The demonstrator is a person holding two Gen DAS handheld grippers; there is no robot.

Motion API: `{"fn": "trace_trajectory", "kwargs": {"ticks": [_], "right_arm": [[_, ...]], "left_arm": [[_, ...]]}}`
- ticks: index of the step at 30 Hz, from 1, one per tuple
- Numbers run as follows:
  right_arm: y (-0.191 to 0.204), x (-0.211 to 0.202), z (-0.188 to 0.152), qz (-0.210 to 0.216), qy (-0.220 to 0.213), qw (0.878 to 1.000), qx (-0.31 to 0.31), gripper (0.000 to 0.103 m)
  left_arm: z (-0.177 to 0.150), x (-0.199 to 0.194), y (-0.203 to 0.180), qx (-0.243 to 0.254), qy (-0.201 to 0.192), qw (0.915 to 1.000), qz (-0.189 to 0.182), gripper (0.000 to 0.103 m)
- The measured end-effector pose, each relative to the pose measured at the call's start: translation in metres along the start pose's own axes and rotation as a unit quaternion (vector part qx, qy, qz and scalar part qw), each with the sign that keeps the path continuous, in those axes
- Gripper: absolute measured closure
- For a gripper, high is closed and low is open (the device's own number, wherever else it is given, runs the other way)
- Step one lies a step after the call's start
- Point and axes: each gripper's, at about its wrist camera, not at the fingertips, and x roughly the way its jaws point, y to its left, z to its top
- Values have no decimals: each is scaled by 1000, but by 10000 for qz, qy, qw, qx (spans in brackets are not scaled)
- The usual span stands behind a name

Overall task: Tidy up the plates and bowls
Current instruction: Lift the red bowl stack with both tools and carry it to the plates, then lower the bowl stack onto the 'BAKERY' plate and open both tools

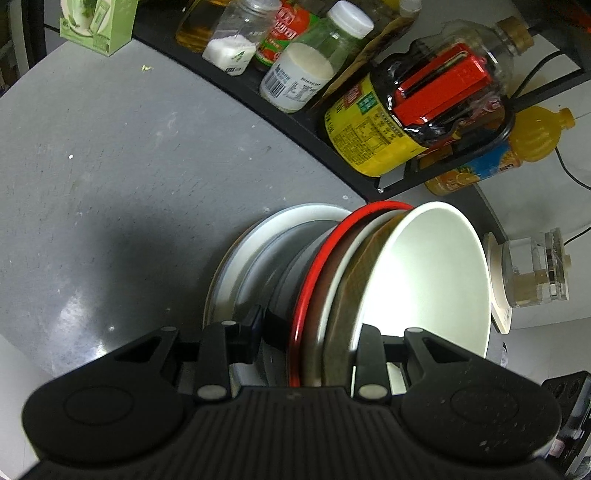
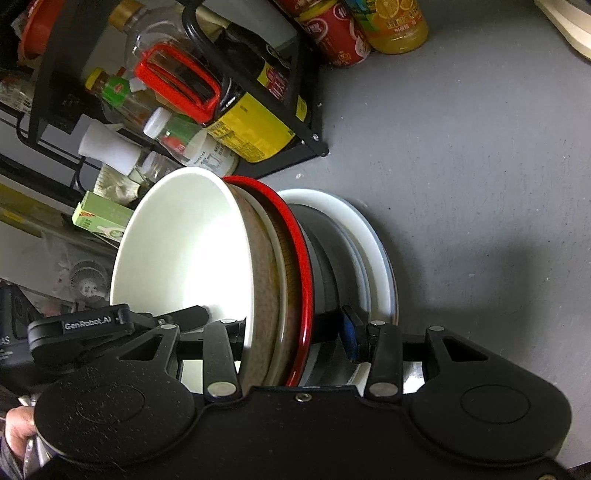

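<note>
A nested stack is clamped between both grippers from opposite sides. It is made of a white-lined brown bowl [image 1: 424, 277] [image 2: 177, 251], a red-rimmed bowl [image 1: 317, 266] [image 2: 295, 236], a grey bowl [image 1: 295, 258] [image 2: 325, 258] and a white plate [image 1: 258, 240] [image 2: 373, 240]. My left gripper [image 1: 310, 328] is shut on it, one finger inside the white bowl, the other against the grey bowl. My right gripper [image 2: 291, 328] grips likewise with its blue pad on the grey bowl. The left gripper [image 2: 110, 321] also shows in the right wrist view. The stack hangs over the grey table [image 1: 110, 166]; I cannot tell whether it touches.
A black rack [image 1: 295, 122] holds condiment bottles, among them a yellow-labelled dark one [image 1: 373, 129]. An orange juice bottle [image 1: 517, 147] and a red can [image 2: 336, 37] stand beyond it. A glass jar [image 1: 535, 269] and a green box [image 1: 99, 22] are nearby. A hand [image 2: 14, 424] shows at the edge.
</note>
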Motion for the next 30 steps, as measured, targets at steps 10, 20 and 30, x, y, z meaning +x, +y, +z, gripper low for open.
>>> {"fn": "trace_trajectory", "kwargs": {"ticks": [10, 20, 30], "right_arm": [[5, 3, 1, 25, 14, 10000, -56, 53], [7, -1, 4, -143, -98, 9998, -83, 52], [6, -17, 20, -319, -314, 9990, -54, 45]], "left_arm": [[2, 4, 3, 103, 60, 9999, 5, 72], [9, -5, -8, 621, -54, 9978, 235, 65], [29, -22, -19, 816, -167, 9963, 219, 52]]}}
